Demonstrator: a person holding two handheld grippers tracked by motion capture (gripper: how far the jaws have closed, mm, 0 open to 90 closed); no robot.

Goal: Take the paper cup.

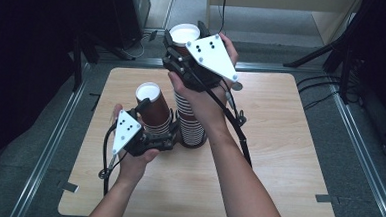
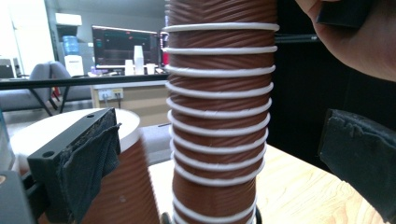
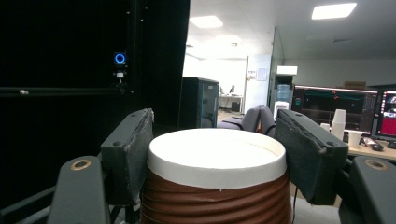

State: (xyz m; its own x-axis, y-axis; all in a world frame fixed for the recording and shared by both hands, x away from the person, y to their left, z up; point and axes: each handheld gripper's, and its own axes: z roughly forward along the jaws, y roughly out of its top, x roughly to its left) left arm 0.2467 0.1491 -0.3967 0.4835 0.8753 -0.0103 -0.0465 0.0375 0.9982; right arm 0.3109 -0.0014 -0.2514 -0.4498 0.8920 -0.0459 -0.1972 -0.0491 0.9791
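Note:
A tall stack of brown ribbed paper cups (image 1: 192,123) stands mid-table. My right gripper (image 1: 184,43) is raised over it and shut on the top cup (image 1: 184,34). In the right gripper view both pads press the white-rimmed top cup (image 3: 217,186) from either side. A shorter stack of the same cups (image 1: 151,106) stands just left of the tall one. My left gripper (image 1: 167,137) is low in front of it and open. In the left gripper view its jaws stand wide with the tall stack (image 2: 217,116) between them, untouched, and the shorter stack (image 2: 128,186) behind the left jaw.
The wooden table (image 1: 278,158) has bare room on its right half and along the front. The right gripper's cable (image 1: 240,126) hangs down beside the forearm. Dark floor, metal rails (image 1: 54,141) and stand legs (image 1: 314,57) surround the table.

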